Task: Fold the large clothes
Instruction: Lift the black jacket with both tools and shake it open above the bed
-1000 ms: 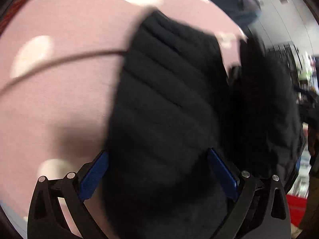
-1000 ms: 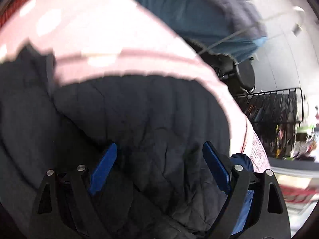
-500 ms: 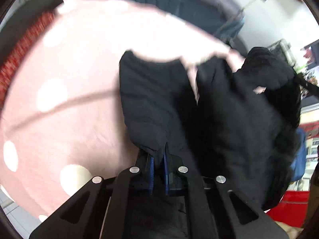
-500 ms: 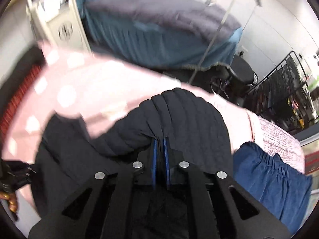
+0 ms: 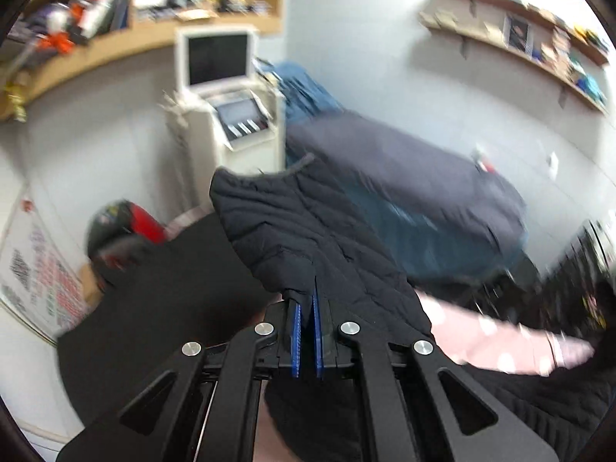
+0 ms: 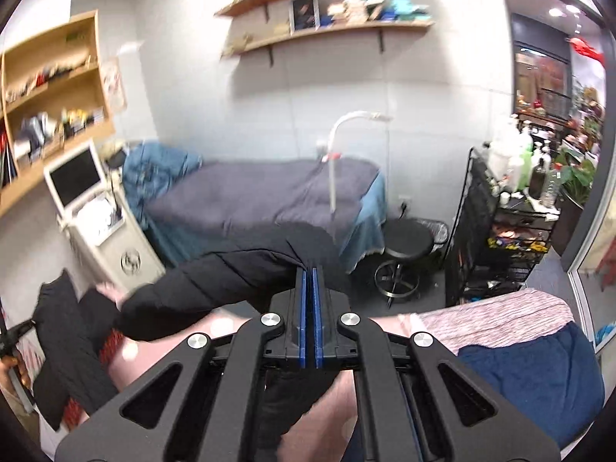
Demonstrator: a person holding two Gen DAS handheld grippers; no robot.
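A black quilted jacket point(image 5: 308, 231) hangs lifted in the air above a pink sheet with white dots point(image 5: 500, 346). My left gripper point(image 5: 307, 300) is shut on a fold of the jacket, which drapes up and over its blue pads. In the right wrist view the same jacket point(image 6: 215, 281) stretches away to the left, and my right gripper point(image 6: 309, 269) is shut on its edge. More of the black cloth point(image 6: 65, 346) hangs down at the far left. The pink dotted sheet point(image 6: 215, 331) shows below the fingers.
A bed with a grey cover point(image 6: 261, 196) stands behind. A white machine with a screen point(image 6: 96, 208) is at the left, a black stool point(image 6: 404, 258) and a black wire cart point(image 6: 500, 238) at the right. A dark blue garment point(image 6: 539, 377) and a mottled pink cloth point(image 6: 496, 315) lie at lower right.
Both grippers went from open around the jacket to shut on it, then rose high with it; the views swung from the pink sheet up to the room.
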